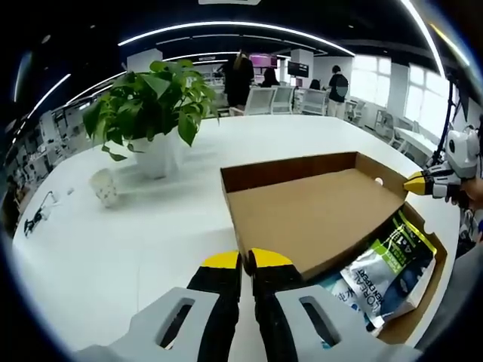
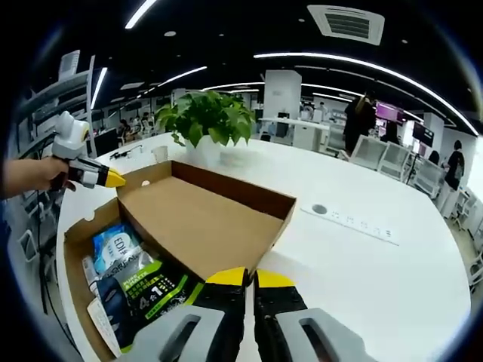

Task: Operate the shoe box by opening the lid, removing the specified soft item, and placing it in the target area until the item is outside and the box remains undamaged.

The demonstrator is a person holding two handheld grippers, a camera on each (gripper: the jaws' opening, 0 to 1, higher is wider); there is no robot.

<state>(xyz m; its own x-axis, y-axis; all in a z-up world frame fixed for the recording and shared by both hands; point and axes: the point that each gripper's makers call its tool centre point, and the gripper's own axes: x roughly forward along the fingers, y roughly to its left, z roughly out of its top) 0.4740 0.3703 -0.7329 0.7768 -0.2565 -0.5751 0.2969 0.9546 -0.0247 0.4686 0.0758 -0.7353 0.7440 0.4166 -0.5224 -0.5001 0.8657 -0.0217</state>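
Two grippers: left gripper [image 1: 247,260] and right gripper [image 2: 251,278] each rise from the bottom of their own view; yellow tips drawn together with only a thin dark slit between them
Left gripper's hold: tips meet the near corner of the lid [image 1: 317,211] and look clamped on its edge; in the right gripper view the same tool comes in from the left, held by a hand [image 2: 26,175], its yellow tip at the lid's far corner
Right gripper's hold: tips pressed together on the lid's near corner in its own view; in the left gripper view it enters from the right with its yellow tip on the opposite corner
Lid: brown cardboard, raised off the shoe box [image 1: 440,253], inner face up, shallow walls along its edges
Shoe box: open on the white table [image 1: 113,241]; its brown inside shows beneath the lifted lid
Soft items: inside the box, lying flat; a blue-and-white pouch [image 1: 373,283] and a green-and-black pouch [image 1: 404,249] overlapping it; partly hidden under the lid
Table: a leafy plant [image 1: 151,98] in a white pot [image 1: 156,154] stands well behind the box; a small pale cup [image 1: 106,187] sits near the pot
Background: office desks, chairs and standing people, ceiling light strips
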